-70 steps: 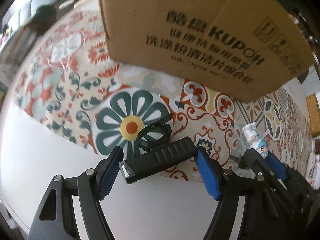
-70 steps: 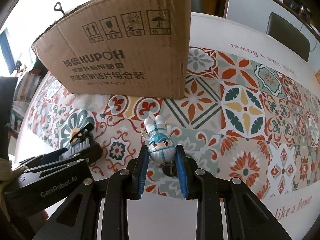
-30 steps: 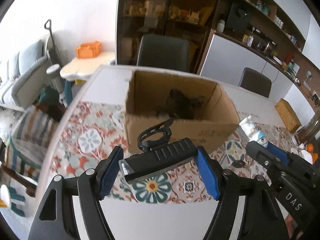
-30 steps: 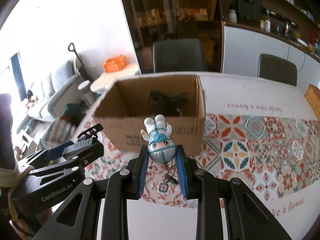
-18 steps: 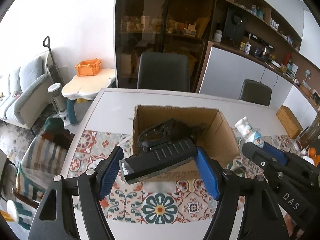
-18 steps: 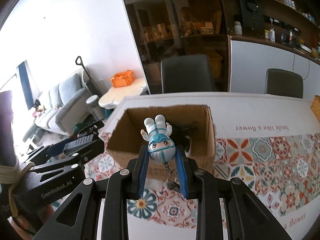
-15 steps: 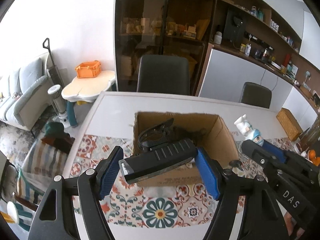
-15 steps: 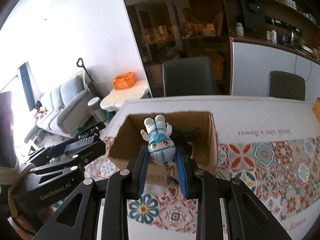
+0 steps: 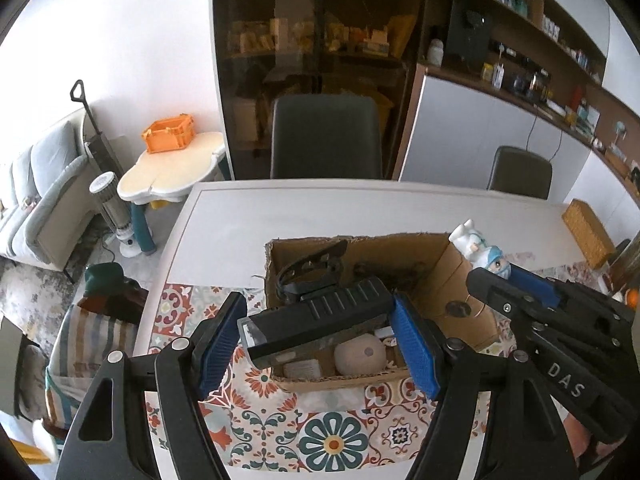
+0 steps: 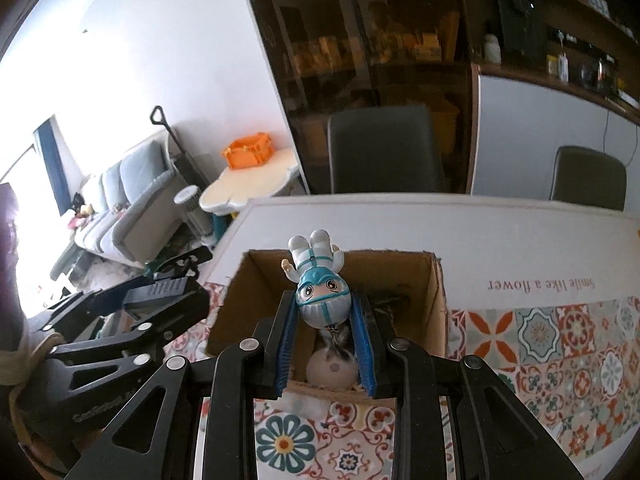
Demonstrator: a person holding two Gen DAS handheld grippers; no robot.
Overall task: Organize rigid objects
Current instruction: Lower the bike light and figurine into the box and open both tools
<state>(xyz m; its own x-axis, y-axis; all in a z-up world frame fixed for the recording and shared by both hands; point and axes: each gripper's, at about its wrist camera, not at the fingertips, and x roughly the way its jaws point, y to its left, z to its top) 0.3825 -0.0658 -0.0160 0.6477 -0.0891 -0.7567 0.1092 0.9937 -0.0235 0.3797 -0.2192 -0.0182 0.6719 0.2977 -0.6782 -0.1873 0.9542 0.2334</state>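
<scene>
White walls (image 9: 132,20), bright daylight pouring in from the far left (image 10: 24,160). Grey sofa (image 9: 36,184) over there too, with a cloud-shaped cream side table (image 9: 172,168) carrying an orange crate (image 9: 170,134). Upright vacuum (image 9: 94,136) leaning by the wall. Dark glass-front cabinet (image 9: 312,40) straight ahead, stuffed with boxes. Two dark chairs (image 9: 324,136) tucked at the far edge of a white dining table (image 9: 320,208). Patterned tile-print mat (image 9: 280,428) across the near part. Long wooden shelves (image 9: 540,52) running off to the right, packed with small stuff.
</scene>
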